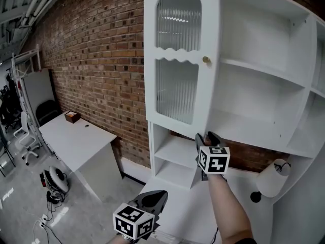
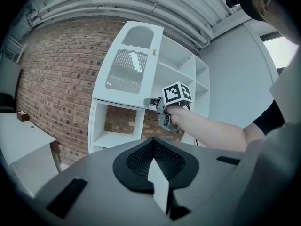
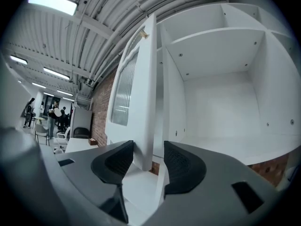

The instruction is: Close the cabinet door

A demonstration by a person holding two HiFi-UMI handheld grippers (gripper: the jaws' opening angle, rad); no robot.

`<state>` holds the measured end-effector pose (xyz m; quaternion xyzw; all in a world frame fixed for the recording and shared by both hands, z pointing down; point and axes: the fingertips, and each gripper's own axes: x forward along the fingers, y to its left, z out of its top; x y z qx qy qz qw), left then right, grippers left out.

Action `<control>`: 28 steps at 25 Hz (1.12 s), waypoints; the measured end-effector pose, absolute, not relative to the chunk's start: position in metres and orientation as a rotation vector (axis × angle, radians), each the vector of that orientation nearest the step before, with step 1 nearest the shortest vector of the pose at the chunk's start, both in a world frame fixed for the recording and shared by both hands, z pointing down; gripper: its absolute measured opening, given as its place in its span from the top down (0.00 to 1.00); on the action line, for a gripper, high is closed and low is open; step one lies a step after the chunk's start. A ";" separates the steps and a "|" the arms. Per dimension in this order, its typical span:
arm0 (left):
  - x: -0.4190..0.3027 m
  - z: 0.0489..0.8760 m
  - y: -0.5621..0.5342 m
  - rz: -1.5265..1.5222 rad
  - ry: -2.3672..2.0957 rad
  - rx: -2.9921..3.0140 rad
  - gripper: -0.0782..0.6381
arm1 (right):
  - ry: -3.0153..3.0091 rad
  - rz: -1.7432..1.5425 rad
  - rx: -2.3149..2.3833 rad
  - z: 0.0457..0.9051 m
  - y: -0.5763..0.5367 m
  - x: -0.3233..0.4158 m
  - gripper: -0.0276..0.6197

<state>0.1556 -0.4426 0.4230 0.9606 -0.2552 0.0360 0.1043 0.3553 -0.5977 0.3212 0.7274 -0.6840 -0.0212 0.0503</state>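
Observation:
A tall white cabinet (image 1: pixel 264 70) stands against the brick wall, its door (image 1: pixel 177 55) swung out wide. The door has ribbed glass panes and a small brass knob (image 1: pixel 206 60). My right gripper (image 1: pixel 205 136) is at the door's lower free corner. In the right gripper view the door's edge (image 3: pixel 143 93) stands between the jaws of the right gripper (image 3: pixel 149 157), and a gap shows beside the right pad (image 3: pixel 181 166). My left gripper (image 1: pixel 161 193) hangs low in front of the cabinet, shut and empty, its pads (image 2: pixel 153 157) together. The left gripper view shows the door (image 2: pixel 129 65) and the right gripper (image 2: pixel 149 101) at its bottom.
A white desk (image 1: pixel 76 136) with a small brown box (image 1: pixel 72 117) stands left of the cabinet along the brick wall (image 1: pixel 91 60). An office chair (image 1: pixel 25 136) and cables (image 1: pixel 53 179) are on the floor further left. A white round lamp (image 1: pixel 271 179) sits under the cabinet's right side.

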 end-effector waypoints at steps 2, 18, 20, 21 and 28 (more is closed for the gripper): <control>0.155 0.425 -0.444 0.108 -0.761 2.830 0.88 | -2.049 -0.081 2.228 0.322 -0.602 0.361 0.62; 0.149 0.426 -0.457 0.092 -0.814 2.804 0.88 | -1.980 -0.035 2.261 0.322 -0.633 0.387 0.62; 0.146 0.426 -0.458 0.092 -0.820 2.801 0.88 | -1.978 -0.038 2.258 0.321 -0.634 0.386 0.62; 0.145 0.426 -0.459 0.092 -0.823 2.801 0.88 | -1.976 -0.044 2.257 0.321 -0.634 0.386 0.62; 0.141 0.423 -0.463 0.080 -0.828 2.800 0.88 | -1.982 -0.039 2.213 0.321 -0.635 0.381 0.68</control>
